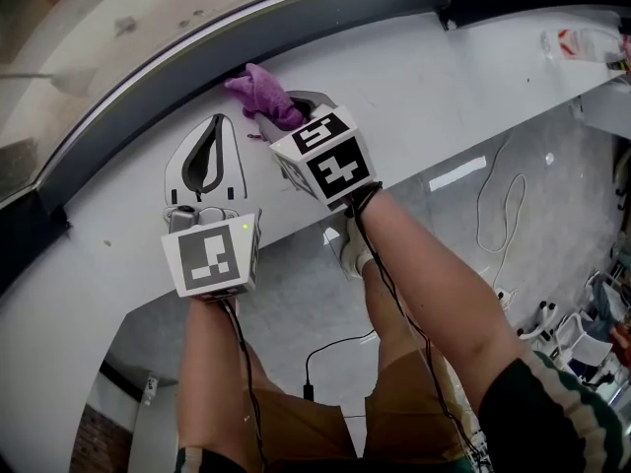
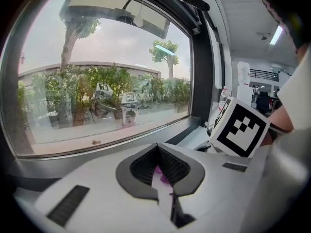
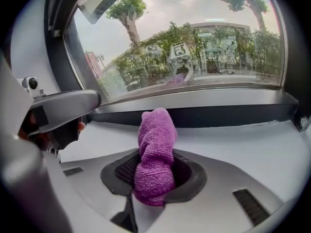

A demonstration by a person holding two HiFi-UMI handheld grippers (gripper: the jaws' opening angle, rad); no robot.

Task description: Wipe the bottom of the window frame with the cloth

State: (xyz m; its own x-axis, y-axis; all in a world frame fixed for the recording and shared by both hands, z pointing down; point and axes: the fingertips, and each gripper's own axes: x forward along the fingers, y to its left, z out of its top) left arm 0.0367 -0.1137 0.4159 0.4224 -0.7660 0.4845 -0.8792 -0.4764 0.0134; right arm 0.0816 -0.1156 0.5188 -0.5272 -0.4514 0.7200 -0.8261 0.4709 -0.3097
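A purple cloth [image 1: 262, 98] [image 3: 156, 144] is bunched up in my right gripper [image 1: 294, 109] [image 3: 156, 155], which is shut on it. The cloth's free end touches the dark bottom rail of the window frame [image 1: 197, 53] [image 3: 218, 114] where it meets the white sill [image 1: 424, 87] [image 3: 252, 144]. My left gripper [image 1: 213, 126] [image 2: 158, 146] rests on the sill just left of the right one. Its jaws are together with nothing gripped, and a small purple patch shows in the hollow between its pads. The frame rail [image 2: 73, 155] runs across in front of it.
A crumpled plastic wrapper [image 1: 584, 43] lies on the sill at the far right. Below the sill's edge are the person's legs and a shoe [image 1: 352, 254], with cables [image 1: 503, 215] trailing over the grey floor. The glass shows trees outside.
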